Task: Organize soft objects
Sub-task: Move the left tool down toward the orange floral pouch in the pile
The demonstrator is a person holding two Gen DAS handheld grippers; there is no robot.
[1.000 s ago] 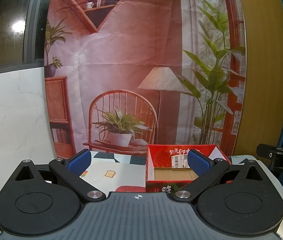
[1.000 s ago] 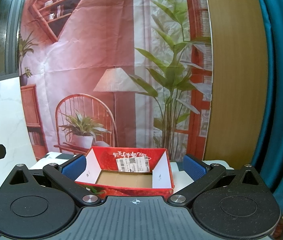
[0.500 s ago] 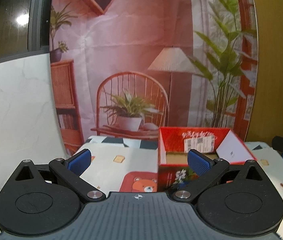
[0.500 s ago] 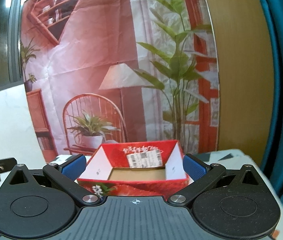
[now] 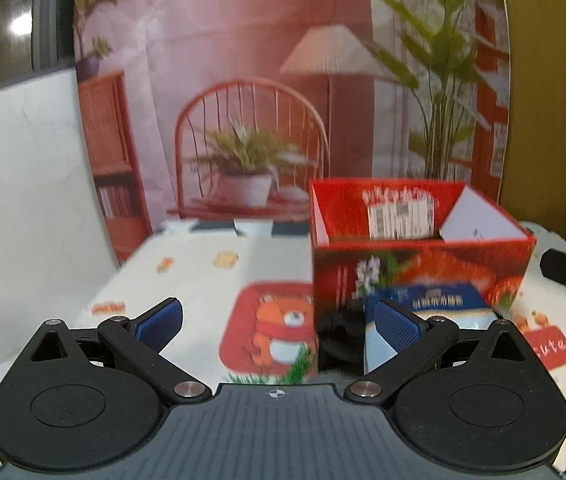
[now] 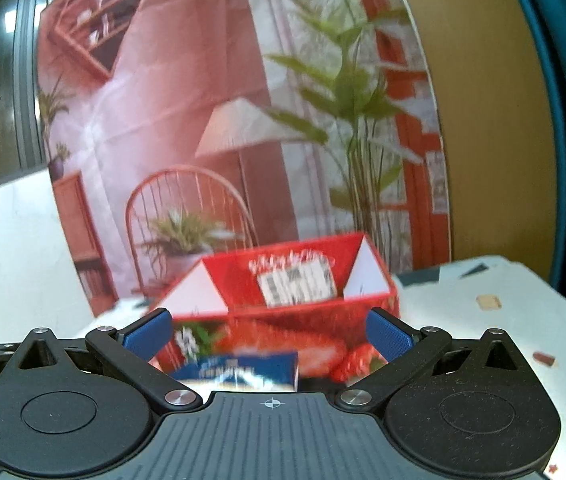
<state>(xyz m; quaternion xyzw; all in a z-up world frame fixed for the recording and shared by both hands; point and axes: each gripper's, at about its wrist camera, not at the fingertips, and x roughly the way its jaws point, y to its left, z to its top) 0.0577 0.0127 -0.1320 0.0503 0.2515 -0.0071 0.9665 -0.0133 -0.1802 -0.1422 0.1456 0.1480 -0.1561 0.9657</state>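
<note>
A printed backdrop (image 5: 283,92) hung behind the table, showing a chair, a lamp and leafy plants (all just pictures). A white tablecloth (image 5: 191,280) with a bear cartoon (image 5: 283,328) covered the table. A teal curtain (image 6: 555,120) hung at right beside a wooden panel (image 6: 487,140).

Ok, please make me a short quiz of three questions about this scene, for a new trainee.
1. True or false: the left gripper is shut on the blue pack.
2. Multiple choice: where does the blue pack lie? A) inside the red box; B) on the tablecloth, in front of the red box; C) between the fingers of the right gripper.
3. Fill in: the flaps of the red box stand ____, so its inside shows from above.

Key: 1 false, both grippers are open and hold nothing; 2 B; 3 open.
</note>
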